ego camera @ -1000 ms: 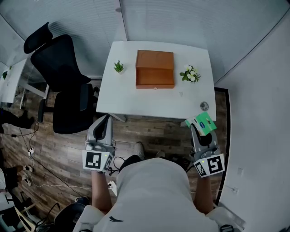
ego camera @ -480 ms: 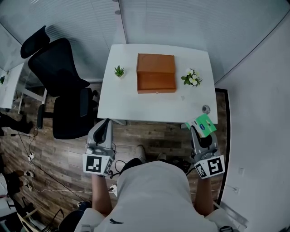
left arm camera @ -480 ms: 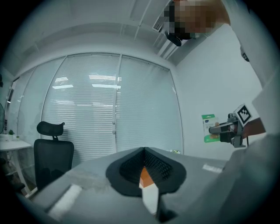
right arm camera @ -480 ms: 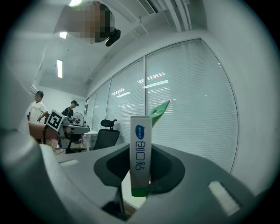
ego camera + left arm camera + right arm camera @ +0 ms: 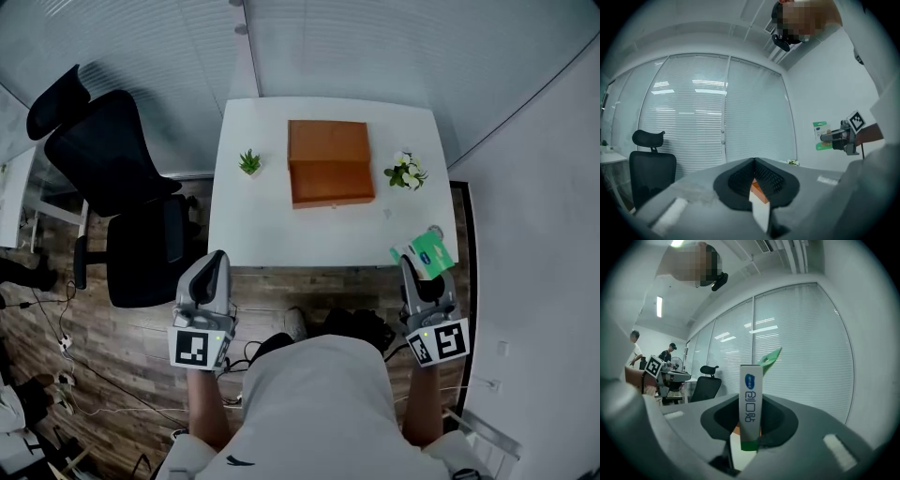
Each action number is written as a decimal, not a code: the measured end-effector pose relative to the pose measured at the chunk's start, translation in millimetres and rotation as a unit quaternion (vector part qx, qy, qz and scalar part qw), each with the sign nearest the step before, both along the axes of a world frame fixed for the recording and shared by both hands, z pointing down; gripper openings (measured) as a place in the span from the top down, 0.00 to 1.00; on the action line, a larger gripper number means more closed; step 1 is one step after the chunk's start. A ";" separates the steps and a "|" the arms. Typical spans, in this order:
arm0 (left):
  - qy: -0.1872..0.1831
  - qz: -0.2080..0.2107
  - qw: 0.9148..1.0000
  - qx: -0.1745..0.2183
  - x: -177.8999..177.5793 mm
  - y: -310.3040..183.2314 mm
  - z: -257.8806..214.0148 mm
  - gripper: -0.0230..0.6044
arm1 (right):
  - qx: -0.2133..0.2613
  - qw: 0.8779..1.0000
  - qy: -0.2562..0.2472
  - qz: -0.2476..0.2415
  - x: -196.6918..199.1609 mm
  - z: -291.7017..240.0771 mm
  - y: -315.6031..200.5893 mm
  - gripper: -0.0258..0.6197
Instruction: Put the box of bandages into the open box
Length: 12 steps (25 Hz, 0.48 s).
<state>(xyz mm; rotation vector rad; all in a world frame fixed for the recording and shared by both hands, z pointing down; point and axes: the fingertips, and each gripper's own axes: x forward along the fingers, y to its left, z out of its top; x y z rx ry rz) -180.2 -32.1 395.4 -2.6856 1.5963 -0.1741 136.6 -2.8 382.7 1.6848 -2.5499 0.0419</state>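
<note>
A brown open box [image 5: 328, 176] lies at the middle of the white table [image 5: 272, 234], its lid laid back. My right gripper [image 5: 422, 267] is shut on a green and white box of bandages [image 5: 427, 253], held upright in the air just off the table's front right corner. In the right gripper view the box of bandages [image 5: 751, 380] stands edge-on between the pads [image 5: 776, 420]. My left gripper [image 5: 214, 267] hangs shut and holds nothing, short of the table's front left corner. Past its closed tips, the left gripper [image 5: 753, 161] view shows a sliver of the brown box [image 5: 758, 192].
A small green plant [image 5: 249, 162] stands left of the brown box and a pot of white flowers [image 5: 406, 172] right of it. A black office chair [image 5: 122, 202] stands left of the table. A wall [image 5: 534, 281] runs close on the right. People [image 5: 635, 348] stand far back.
The table and brown box have slid lower in the head view, nearer to me. Both grippers keep their pose, and the box of bandages now overlaps the table's front right corner.
</note>
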 end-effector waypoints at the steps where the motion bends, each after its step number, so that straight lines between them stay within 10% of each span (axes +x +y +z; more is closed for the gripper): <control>1: -0.001 0.002 1.000 -0.001 -1.8 -6.3 2.0 0.95 | 0.000 1.000 0.001 0.001 -1.6 0.5 -5.2 0.82; 12: -0.003 -0.005 1.000 -0.003 3.5 -68.2 6.3 0.95 | 0.002 1.000 0.007 -0.016 3.4 -1.6 -82.9 0.82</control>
